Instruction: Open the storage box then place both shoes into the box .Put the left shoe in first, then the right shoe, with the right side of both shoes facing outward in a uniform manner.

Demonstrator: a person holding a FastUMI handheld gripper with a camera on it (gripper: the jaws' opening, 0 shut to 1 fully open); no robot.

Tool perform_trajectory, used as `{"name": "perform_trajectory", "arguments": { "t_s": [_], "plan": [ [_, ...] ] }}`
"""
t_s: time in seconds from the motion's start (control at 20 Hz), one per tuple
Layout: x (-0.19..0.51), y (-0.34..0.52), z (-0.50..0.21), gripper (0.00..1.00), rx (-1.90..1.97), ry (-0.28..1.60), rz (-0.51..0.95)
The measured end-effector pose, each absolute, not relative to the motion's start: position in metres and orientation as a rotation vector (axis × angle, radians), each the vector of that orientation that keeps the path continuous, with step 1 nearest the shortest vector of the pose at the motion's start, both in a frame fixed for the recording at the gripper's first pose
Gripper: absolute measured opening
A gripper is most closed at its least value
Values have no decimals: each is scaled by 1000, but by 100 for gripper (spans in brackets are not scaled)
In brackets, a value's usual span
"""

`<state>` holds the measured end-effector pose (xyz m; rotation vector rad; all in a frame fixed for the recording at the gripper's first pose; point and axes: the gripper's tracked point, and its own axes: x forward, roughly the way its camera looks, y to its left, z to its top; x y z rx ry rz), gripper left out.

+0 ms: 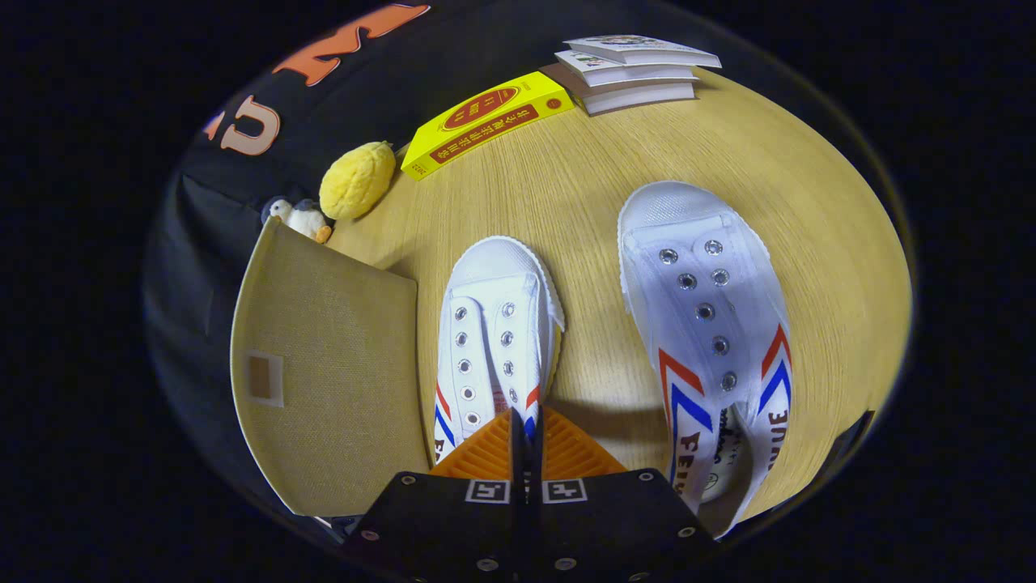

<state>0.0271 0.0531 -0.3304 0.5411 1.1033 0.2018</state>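
hand-held gripper (pixel 526 433) pinching left shoe (pixel 494 340) collar | right shoe (pixel 708 324): partial "FEI…UE" lettering | storage box (pixel 324 380) beside

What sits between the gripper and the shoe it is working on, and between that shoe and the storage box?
Nothing visible. The gripper has its jaws closed on the side wall of the nearer shoe. The storage box stands right beside that shoe, no object between them. The other shoe lies apart on the opposite side.

yellow box (pixel 484 120) — book stack (pixel 634 73) | yellow plush (pixel 357 180) — small duck toy (pixel 301 217)
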Motion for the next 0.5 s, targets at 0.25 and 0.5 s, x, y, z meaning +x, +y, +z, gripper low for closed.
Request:
{"name": "perform_trajectory", "arguments": {
  "t_s": [0.25,0.5],
  "plan": [
    [39,64,-308,0,701,1043,210],
    [45,66,-265,0,713,975,238]
  ]
}}
